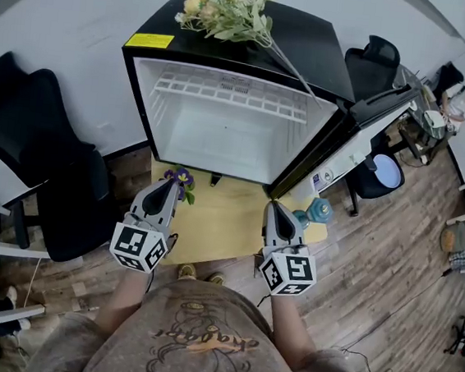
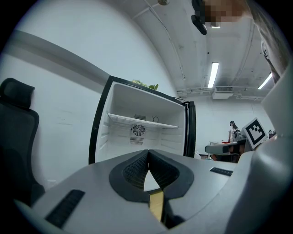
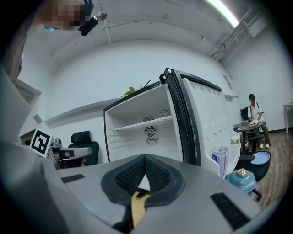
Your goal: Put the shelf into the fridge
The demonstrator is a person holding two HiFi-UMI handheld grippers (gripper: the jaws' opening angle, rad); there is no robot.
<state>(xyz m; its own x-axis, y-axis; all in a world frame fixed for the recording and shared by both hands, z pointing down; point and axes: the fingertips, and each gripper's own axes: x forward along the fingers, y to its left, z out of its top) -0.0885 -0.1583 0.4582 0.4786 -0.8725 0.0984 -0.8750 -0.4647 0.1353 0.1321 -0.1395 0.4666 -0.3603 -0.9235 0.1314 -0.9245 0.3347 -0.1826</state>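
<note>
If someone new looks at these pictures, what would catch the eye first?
The open fridge in the middle, with a wire shelf near its top. Flowers lie on its black top. In front, the left gripper and right gripper point at it, fingers shut and empty.

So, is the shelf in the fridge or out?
In. The white wire shelf spans the upper interior of the open fridge, wall to wall.

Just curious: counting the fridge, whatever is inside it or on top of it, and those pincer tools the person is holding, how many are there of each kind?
fridge: 1
shelf inside it: 1
bunch of flowers on top: 1
Grippers: 2, the left gripper and the right gripper, both closed and empty
Total: 5
</note>
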